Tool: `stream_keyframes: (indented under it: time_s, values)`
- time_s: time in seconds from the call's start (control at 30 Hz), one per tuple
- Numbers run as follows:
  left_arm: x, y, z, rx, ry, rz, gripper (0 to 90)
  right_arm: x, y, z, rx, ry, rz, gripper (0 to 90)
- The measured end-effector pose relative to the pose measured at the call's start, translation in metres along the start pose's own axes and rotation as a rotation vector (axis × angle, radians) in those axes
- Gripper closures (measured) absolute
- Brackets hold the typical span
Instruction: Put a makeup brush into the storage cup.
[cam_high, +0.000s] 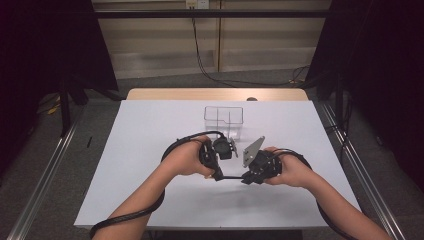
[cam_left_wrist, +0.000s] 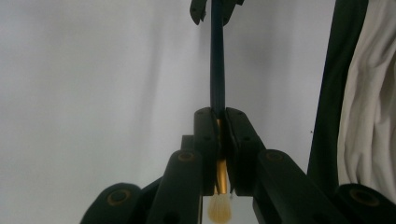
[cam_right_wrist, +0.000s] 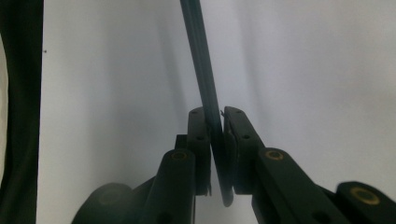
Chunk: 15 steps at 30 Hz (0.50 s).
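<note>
- Above the white table (cam_high: 150, 150), in the high view, the left gripper (cam_high: 218, 175) and the right gripper (cam_high: 248, 178) face each other with a thin dark paintbrush (cam_high: 232, 177) spanning the gap between them; at this size the brush reads as no more than a dark line, and its ends are hidden by the gripper bodies.
- Left gripper (cam_left_wrist: 220, 122), left gripper view: jaws pressed narrow on the paintbrush (cam_left_wrist: 217, 70) at its gold ferrule; the pale bristle tuft lies behind the jaws, partly cut off by the bottom edge. The dark handle runs forward to the other gripper's tips at the top edge.
- Right gripper (cam_right_wrist: 215, 120), right gripper view: jaws closed narrow on the handle of the paintbrush (cam_right_wrist: 201, 65); the blunt handle end passes back between them, and the far part leaves the top edge.
- Ferrule and bristles are legible from the left gripper view alone.
- Clear plastic container (cam_high: 223, 120): stands beyond both hands, apart from the brush; its inner divider is hard to make out.
</note>
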<state>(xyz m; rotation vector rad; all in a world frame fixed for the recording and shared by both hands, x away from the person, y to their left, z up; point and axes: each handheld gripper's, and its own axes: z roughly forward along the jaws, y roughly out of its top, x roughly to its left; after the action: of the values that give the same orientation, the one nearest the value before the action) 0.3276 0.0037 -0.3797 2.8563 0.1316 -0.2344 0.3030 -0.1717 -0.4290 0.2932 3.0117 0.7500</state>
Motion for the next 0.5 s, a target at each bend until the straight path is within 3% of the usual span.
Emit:
stream_keyframes:
  time_s: [0.17, 0.3, 0.5]
  values:
    - [0.004, -0.004, -0.001, -0.011, 0.017, -0.005, 80.3, 0.004, 0.001, -0.002, -0.011, 0.026, -0.023, 85.3]
    - [0.006, -0.007, -0.002, -0.034, 0.006, -0.015, 78.6, 0.004, 0.003, -0.003, -0.018, 0.023, -0.041, 85.4]
    - [0.007, -0.012, -0.004, -0.087, -0.011, -0.021, 64.3, 0.006, 0.002, -0.004, -0.006, 0.033, -0.055, 85.5]
